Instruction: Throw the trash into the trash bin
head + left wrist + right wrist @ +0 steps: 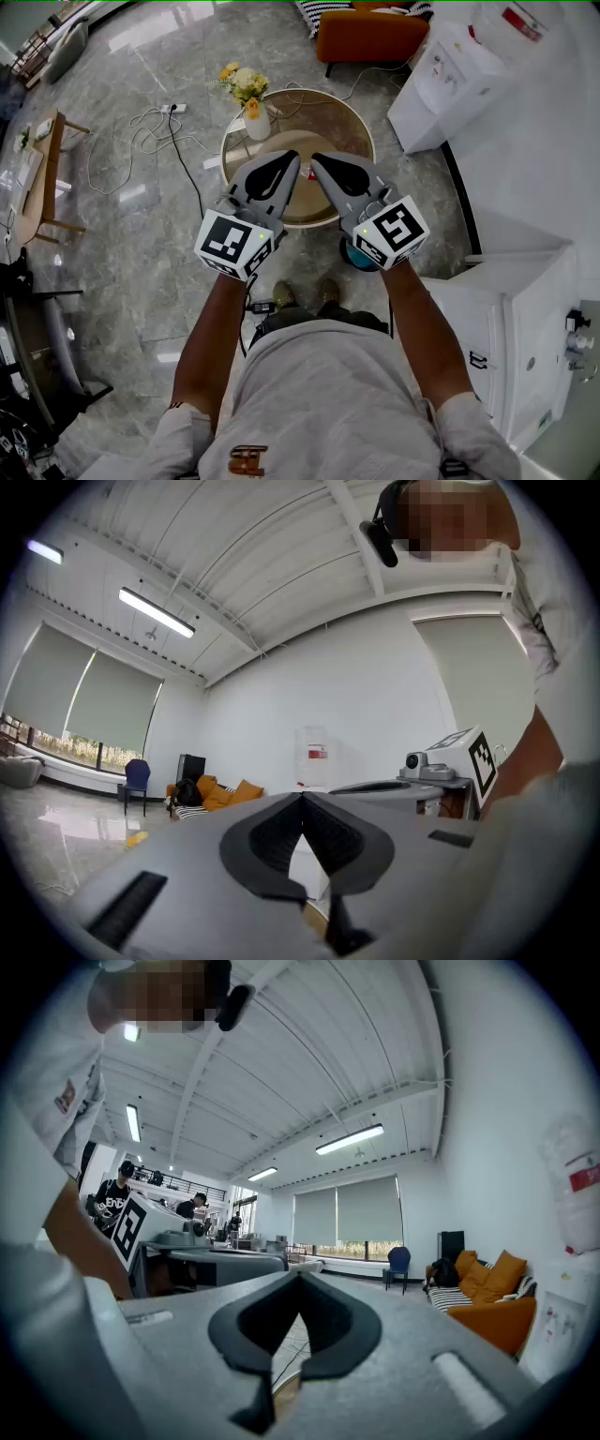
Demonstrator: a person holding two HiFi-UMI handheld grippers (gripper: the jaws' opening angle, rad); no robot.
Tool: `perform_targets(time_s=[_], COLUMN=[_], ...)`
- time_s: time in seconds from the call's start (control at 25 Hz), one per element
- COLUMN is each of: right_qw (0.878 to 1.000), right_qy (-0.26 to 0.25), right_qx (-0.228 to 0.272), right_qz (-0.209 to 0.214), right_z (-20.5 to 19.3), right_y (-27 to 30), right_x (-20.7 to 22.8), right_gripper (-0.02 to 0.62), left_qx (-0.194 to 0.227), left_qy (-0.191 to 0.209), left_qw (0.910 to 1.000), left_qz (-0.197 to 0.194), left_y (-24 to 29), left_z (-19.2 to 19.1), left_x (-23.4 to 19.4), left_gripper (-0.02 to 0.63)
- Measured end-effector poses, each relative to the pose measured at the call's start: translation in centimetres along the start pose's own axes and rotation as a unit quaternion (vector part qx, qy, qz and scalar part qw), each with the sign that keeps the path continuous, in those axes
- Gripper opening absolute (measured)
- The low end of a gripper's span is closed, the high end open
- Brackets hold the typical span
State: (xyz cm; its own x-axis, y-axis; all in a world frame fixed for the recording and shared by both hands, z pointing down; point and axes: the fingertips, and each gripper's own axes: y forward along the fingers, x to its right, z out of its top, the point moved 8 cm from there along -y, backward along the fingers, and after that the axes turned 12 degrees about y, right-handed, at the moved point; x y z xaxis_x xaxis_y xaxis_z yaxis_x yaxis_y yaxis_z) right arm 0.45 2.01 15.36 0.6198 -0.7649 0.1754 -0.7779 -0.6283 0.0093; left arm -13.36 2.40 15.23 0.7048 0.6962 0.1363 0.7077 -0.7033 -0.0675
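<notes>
I hold both grippers level, side by side over a round glass-topped table [349,131]. My left gripper [292,157] is shut with its tips touching and nothing between them; the left gripper view shows the same closed jaws [302,797]. The right gripper [317,159] is also shut and empty, and its own view shows its jaws [300,1277] closed. A small white and red item [305,174] lies on the table in the gap between the grippers, mostly hidden. A dark teal round container [360,255], possibly the bin, stands on the floor under the right gripper.
A vase of flowers [251,101] stands at the table's left edge. An orange sofa [370,33] and a water dispenser [441,80] stand beyond it. Cables and a power strip [170,110] lie on the floor at left. White cabinets [511,319] line the right side.
</notes>
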Motion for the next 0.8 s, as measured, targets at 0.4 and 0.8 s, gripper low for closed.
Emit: perform_targets(time_s=[0.4,0.8], right_qw=[1.000,1.000], right_qy=[0.013,0.006], right_qx=[0.002,0.001], right_qz=[0.006,-0.017], right_z=[-0.2,-0.3], right_y=[0.7,1.8], right_x=[-0.1,-0.4], right_gripper=[0.002,0.002], left_qx=[0.000,0.001], left_qy=[-0.003,-0.006], left_qw=[1.0000,1.0000], left_qz=[0.003,-0.008], left_y=[-0.4,-1.0], left_z=[-0.4,-1.4], left_x=[-0.7,-1.9], left_gripper=[0.000,0.000])
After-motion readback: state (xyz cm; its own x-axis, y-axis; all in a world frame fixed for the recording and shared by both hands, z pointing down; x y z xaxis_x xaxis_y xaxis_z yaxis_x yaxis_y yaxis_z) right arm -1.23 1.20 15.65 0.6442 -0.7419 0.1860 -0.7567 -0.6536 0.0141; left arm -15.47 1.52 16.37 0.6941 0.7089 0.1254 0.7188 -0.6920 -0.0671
